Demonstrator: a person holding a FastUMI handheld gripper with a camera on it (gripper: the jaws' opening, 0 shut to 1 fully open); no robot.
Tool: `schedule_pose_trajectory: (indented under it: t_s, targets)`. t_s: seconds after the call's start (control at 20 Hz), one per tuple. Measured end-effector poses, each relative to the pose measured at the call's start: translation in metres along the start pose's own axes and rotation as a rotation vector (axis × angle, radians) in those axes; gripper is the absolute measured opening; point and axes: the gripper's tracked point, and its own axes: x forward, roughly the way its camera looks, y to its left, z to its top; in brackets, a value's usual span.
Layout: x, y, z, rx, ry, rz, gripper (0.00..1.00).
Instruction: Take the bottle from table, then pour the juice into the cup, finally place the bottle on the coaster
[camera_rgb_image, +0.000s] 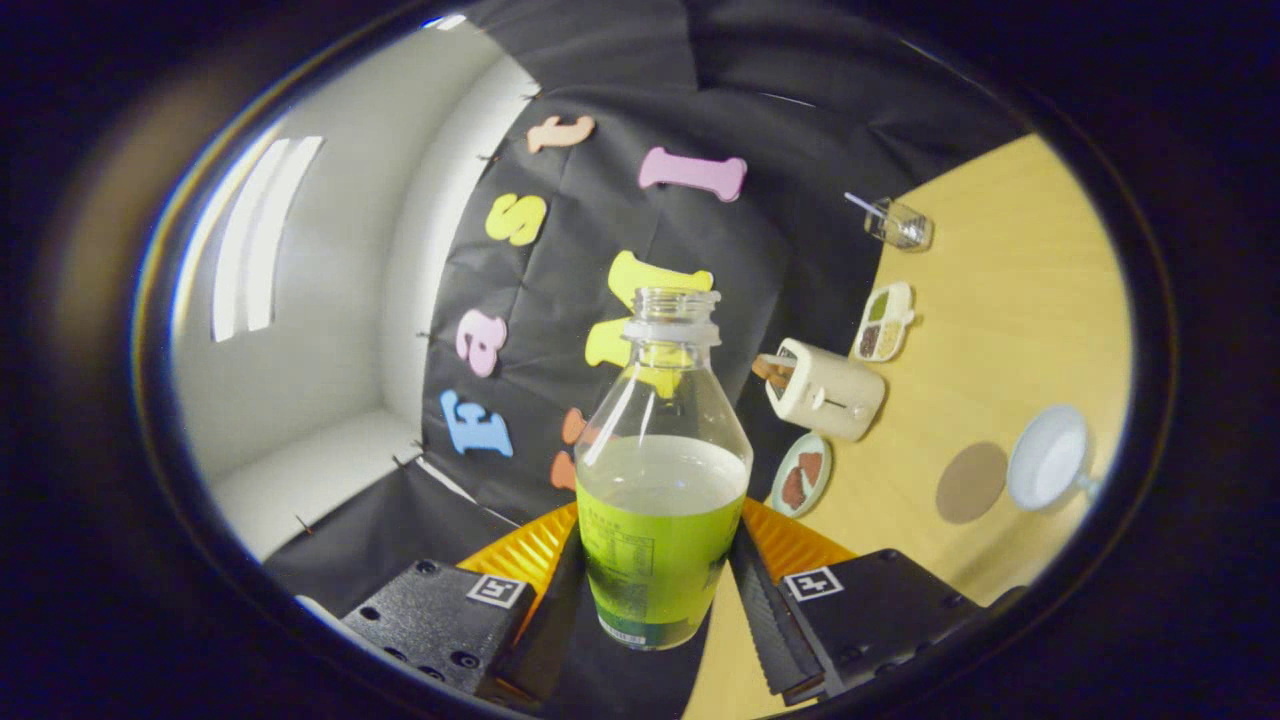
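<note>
Light is even and fairly bright, coming from overhead. A window-like bright patch (262, 235) glares on the white wall (330, 330) at 9 o'clock and is blown out. The bottle (662, 470), gripped between both fingers of the gripper (655, 590), is sharp, with soft highlights on its clear shoulder. The yellow surface (1000, 330) at 3 o'clock is evenly lit, with faint shadows. Fisheye bending curves the wall and surface, and the rim smears into blur. The fingers' lower parts sit in shade.
</note>
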Motion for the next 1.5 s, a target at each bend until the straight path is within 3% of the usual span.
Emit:
schedule_pose_trajectory:
  t_s: [0.2, 0.5, 0.8, 1.2, 1.5]
  targets:
    - [0.007, -0.008, 0.005, -0.363, 0.046, -0.131, 0.79]
    - [0.009, -0.035, 0.015, -0.690, 0.077, -0.315, 0.80]
    - [0.025, -0.083, 0.012, -0.862, 0.091, -0.451, 0.80]
    - [0.059, -0.138, -0.021, -1.037, 0.106, -0.550, 0.81]
    - [0.066, -0.175, -0.026, -1.093, 0.105, -0.631, 0.81]
